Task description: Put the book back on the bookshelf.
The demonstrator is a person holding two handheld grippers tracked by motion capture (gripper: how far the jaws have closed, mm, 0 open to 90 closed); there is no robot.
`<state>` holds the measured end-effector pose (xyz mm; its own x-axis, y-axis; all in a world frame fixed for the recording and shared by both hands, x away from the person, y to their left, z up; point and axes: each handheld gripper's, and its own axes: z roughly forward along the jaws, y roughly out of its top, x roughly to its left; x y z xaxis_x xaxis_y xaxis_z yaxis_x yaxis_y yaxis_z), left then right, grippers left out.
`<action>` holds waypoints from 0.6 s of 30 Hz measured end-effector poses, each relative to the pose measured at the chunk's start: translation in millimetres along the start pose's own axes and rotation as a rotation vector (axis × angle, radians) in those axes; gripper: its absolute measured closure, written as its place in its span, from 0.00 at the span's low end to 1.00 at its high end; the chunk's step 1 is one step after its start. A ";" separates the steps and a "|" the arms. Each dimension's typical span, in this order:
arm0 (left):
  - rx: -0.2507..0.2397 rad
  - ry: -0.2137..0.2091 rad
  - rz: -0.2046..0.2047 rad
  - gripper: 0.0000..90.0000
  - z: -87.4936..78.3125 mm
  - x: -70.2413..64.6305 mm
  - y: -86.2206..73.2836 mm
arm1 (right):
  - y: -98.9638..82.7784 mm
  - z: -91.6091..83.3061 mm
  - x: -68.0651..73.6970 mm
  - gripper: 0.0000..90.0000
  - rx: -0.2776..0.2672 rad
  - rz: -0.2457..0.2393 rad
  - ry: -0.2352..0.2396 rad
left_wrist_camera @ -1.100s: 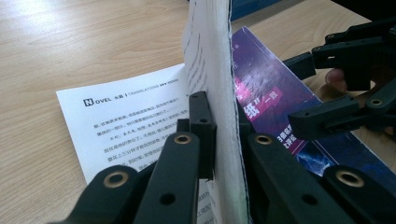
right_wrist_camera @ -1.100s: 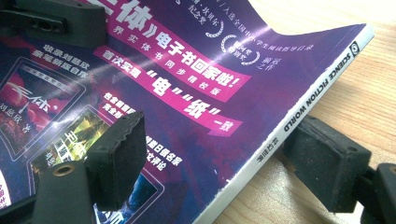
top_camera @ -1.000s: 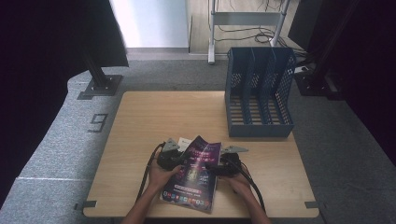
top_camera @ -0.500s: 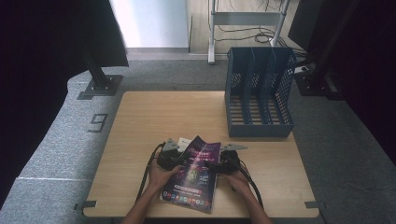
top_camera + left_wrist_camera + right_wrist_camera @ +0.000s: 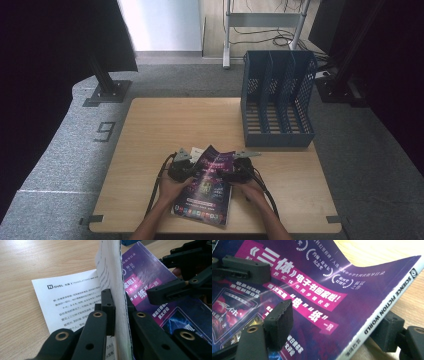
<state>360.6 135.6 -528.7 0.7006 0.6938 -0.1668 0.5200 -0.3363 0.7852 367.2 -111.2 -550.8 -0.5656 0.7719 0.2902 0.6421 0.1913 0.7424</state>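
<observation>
Purple and glossy, the magazine [image 5: 206,187] lies on the near part of the table [image 5: 165,125] between the two grippers, its long axis running from the person's edge away toward the rack [image 5: 277,102], top end slightly tilted to the left. The left gripper [image 5: 186,167] is clenched on a lifted wad of pages (seen in its own view as a white, rough-edged sheet block standing upright between the jaws), with a printed page [image 5: 72,302] lying flat just to its left. The right gripper [image 5: 332,325] has its jaws either side of the spine edge, one serrated pad over the cover and one under the spine; the jaws have just been closing, yet the upper pad stands clear of the cover. The white spine reads "SCIENCE FICTION WORLD". The table is pale wood grain; the rack is blue perforated plastic with upright dividers. The magazine's near end is partly covered by the hands.
</observation>
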 end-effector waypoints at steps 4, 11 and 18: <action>-0.001 0.001 -0.006 0.96 0.9 0.9 -0.9 | 1.9 3.0 -1.1 0.32 -0.011 0.012 -0.007; -0.002 0.001 -0.005 0.96 0.7 0.5 -1.2 | 0.7 1.1 -3.0 0.40 -0.015 0.032 0.008; -0.008 -0.006 -0.013 0.95 0.2 0.9 -2.5 | -1.5 -2.2 -6.3 0.56 -0.015 0.016 -0.010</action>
<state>360.0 137.0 -531.0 0.6964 0.6945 -0.1808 0.5254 -0.3218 0.7877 368.5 -117.7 -552.4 -0.5503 0.7808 0.2958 0.6427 0.1700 0.7470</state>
